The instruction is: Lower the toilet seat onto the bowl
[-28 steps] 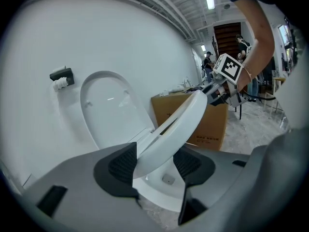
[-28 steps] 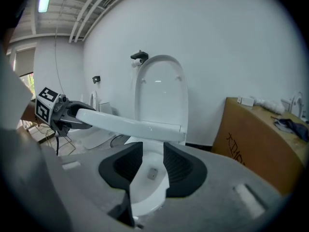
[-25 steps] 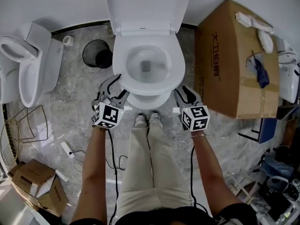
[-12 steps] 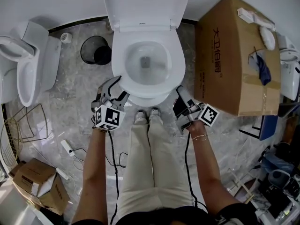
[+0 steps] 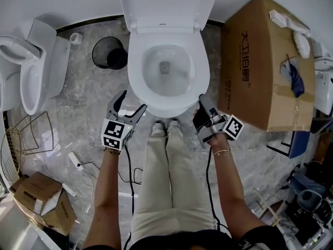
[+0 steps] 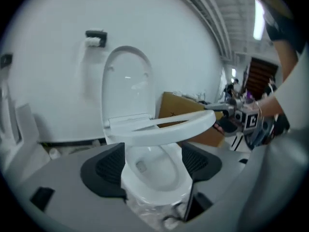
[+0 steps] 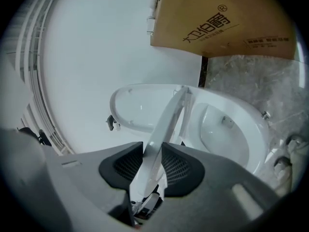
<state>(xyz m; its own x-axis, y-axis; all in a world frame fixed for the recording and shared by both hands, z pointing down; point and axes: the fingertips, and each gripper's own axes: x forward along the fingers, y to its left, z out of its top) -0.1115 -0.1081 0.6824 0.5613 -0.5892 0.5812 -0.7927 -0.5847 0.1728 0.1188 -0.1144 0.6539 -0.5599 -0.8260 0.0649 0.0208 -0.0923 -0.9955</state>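
white toilet seat (image 6: 169,129) half-lowered above bowl (image 6: 150,180); right gripper (image 7: 153,156) just closed on its rim; left gripper (image 5: 131,104) just opened, empty.

Three cameras, one toilet (image 5: 167,72).
Head camera looks steeply down; my left gripper (image 5: 133,100) and right gripper (image 5: 201,104) cameras face it close, from either front corner.

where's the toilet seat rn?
In the left gripper view the toilet seat hangs between upright lid and bowl, its front-right edge in the right tool, whose jaws just closed on it.
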